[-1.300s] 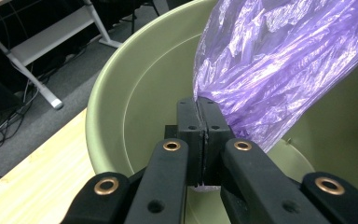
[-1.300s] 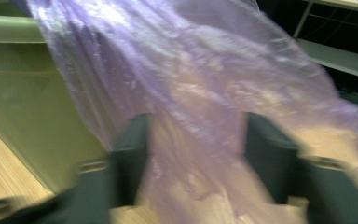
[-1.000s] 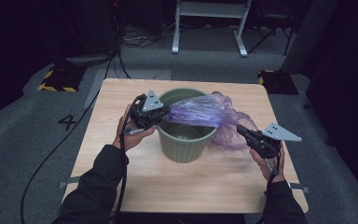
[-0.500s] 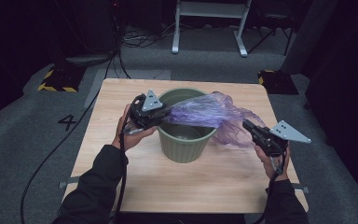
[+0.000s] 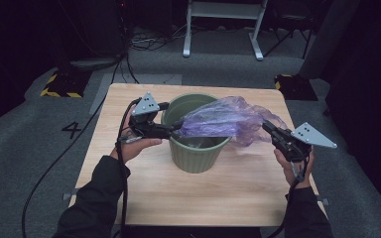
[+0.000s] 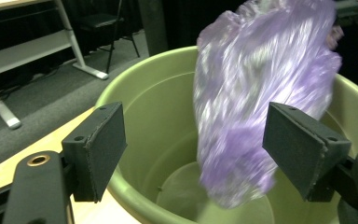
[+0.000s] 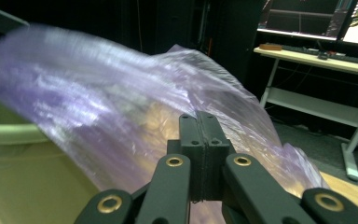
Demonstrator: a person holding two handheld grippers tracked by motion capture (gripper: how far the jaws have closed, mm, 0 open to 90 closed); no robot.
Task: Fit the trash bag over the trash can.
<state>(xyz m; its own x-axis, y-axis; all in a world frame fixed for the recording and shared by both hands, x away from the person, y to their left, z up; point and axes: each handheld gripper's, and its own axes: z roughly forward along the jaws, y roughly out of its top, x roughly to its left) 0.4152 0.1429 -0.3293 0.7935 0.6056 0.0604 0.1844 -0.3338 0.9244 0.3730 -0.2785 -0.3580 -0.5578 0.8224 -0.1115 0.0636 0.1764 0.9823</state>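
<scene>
A green plastic bucket (image 5: 196,153) stands in the middle of the wooden table (image 5: 129,198). A thin purple plastic bag (image 5: 223,121) stretches over its mouth. My left gripper (image 5: 176,128) is at the bucket's left rim, and its jaws have just been opening. In the left gripper view it stands open (image 6: 196,149), and the bag (image 6: 256,93) hangs blurred between the pads over the bucket (image 6: 135,79), touching neither. My right gripper (image 5: 268,128), right of the bucket, is shut on the bag's other end. In the right gripper view its jaws (image 7: 204,135) pinch the bag (image 7: 98,93).
The table's near half in front of the bucket is bare wood. A white metal frame (image 5: 223,27) stands on the grey floor behind the table. Cables (image 5: 54,163) trail off to the left. A desk with monitors (image 7: 317,60) is behind the right gripper.
The left jaws have opened and let go of the bag, whose left end now hangs loose over the bucket. The right gripper has risen a little, still holding the bag.
</scene>
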